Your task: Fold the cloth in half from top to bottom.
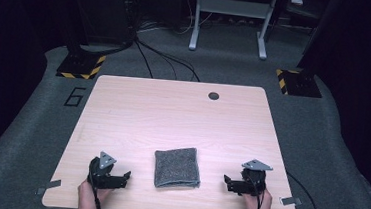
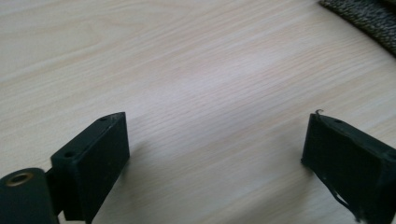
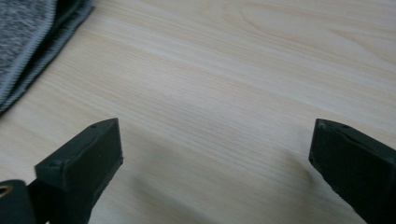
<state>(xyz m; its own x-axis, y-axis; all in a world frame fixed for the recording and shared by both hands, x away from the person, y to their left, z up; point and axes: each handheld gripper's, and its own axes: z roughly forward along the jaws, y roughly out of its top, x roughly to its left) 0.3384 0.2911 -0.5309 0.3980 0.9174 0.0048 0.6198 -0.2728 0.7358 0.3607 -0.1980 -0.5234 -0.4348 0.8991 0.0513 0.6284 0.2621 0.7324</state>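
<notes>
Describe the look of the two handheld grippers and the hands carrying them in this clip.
Both the left gripper and right gripper are black, each topped by a grey three-cornered plate and trailing a black cable. Their jaws end in blocky black pads with small screw holes. The left hand and right hand wear no gloves.

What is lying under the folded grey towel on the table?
The folded grey towel rests directly on the wooden table, between the left gripper and right gripper. Whether anything lies beneath it cannot be seen, because the cloth covers that spot.
</notes>
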